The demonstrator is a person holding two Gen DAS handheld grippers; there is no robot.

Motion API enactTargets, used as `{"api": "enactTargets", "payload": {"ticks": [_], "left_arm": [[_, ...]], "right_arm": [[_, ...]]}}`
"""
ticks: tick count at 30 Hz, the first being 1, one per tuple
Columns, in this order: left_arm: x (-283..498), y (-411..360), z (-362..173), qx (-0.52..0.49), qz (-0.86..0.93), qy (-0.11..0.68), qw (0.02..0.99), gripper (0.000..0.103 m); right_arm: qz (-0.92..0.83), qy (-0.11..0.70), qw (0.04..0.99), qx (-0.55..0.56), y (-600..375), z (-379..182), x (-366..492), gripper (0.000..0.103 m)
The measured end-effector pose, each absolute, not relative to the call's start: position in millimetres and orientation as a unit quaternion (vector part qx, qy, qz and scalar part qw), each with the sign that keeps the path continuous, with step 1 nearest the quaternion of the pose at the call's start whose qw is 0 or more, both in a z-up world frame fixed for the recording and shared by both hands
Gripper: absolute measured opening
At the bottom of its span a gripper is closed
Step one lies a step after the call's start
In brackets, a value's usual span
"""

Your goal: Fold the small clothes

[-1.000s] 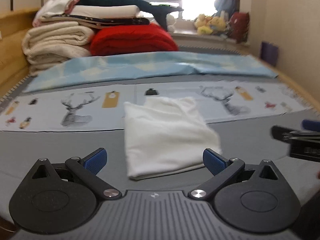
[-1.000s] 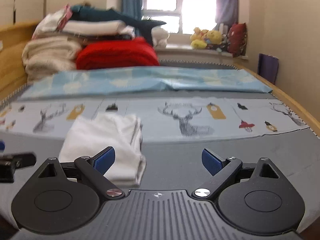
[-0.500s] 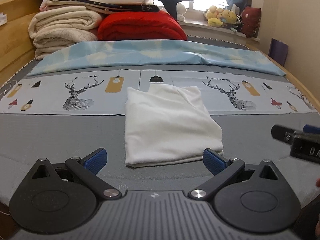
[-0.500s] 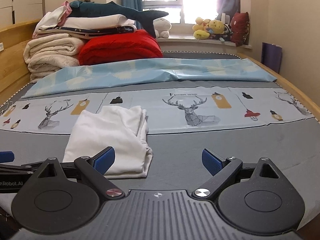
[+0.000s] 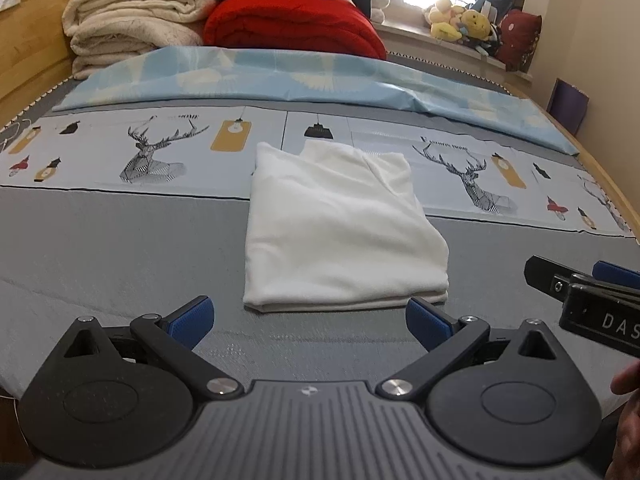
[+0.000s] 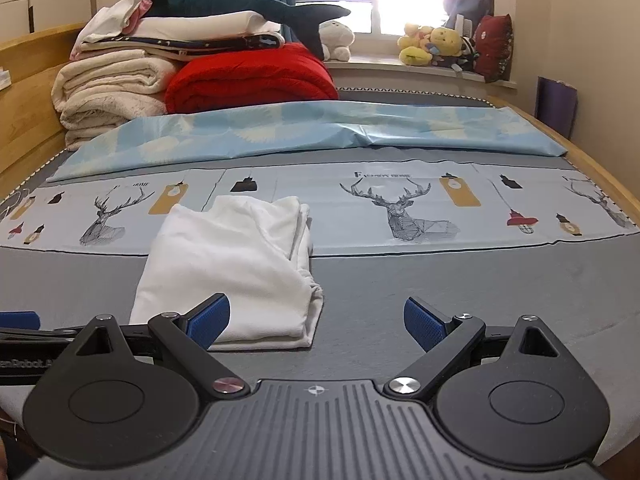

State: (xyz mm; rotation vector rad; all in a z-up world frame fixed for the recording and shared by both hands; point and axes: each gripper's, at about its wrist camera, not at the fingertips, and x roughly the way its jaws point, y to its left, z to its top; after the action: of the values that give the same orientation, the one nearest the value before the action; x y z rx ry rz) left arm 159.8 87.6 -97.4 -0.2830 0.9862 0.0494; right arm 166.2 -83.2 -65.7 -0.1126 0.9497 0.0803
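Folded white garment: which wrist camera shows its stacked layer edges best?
The right wrist view: the folded white garment turns its layered right side to that camera. In the left wrist view the garment lies centred and whole, but mostly its top face and front edge show.

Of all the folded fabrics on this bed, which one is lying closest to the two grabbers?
The small white garment, folded flat on the grey mattress just ahead of both open jaws. The red quilt and cream blankets are stacked at the bed's far end.
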Motion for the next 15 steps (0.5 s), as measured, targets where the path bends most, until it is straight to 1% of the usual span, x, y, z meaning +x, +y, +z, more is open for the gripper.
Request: {"api": "enactTargets", "payload": {"ticks": [10,15], "left_arm": [[160.4,80.6,-99.7,-0.128,0.023,0.474,0.871,0.102],[160.4,80.2,-99.4,-0.127,0.023,0.474,0.871,0.102]], "right_arm": [[0.06,0.465,0.879,-0.083,-72.8,-71.1,164.6,0.094],[0.059,0.467,0.879,-0.079,-71.3,-71.3,164.2,0.094]]}}
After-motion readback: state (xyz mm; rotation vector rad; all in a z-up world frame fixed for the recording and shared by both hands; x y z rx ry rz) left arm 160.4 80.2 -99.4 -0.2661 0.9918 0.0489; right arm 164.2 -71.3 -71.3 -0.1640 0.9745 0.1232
